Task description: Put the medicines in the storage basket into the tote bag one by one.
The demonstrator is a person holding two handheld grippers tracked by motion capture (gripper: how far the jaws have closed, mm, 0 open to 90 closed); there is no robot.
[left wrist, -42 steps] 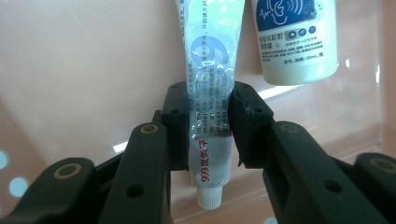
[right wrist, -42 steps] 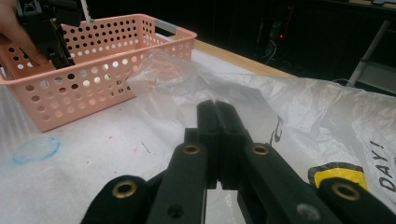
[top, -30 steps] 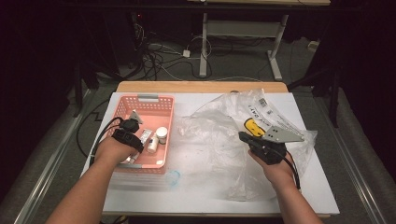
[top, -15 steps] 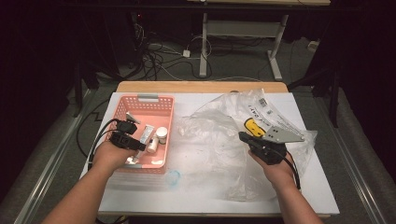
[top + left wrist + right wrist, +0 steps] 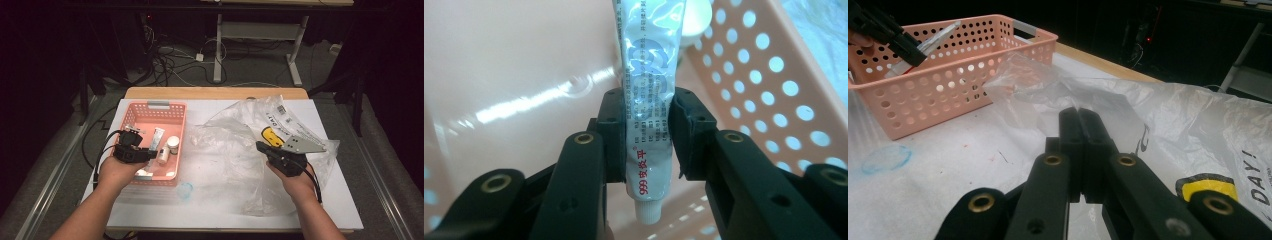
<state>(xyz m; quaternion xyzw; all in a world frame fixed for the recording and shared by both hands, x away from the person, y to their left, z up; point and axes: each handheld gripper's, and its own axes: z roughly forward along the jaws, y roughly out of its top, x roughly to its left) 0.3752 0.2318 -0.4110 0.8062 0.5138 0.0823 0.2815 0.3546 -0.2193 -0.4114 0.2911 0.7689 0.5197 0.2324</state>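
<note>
Silver tube [image 5: 649, 90] pinched between left tongs [image 5: 647, 131] over pink basket [image 5: 764, 85], right tongs [image 5: 1079, 150] pressed together.

Left forearm: entered from bottom-left of high view, angled up and inward. Left hand [image 5: 116, 172] wrapped round left gripper [image 5: 150, 153] from behind; jaws pointed rightward, part-closed, pads [image 5: 615, 135] pressed on an item betw. them. Right forearm: entered from bottom-right. Right hand [image 5: 295, 180] closed round right gripper [image 5: 260, 146]; jaws pressed fully together, aimed up-left; grey plate on top, cable trailed by wrist.
</note>
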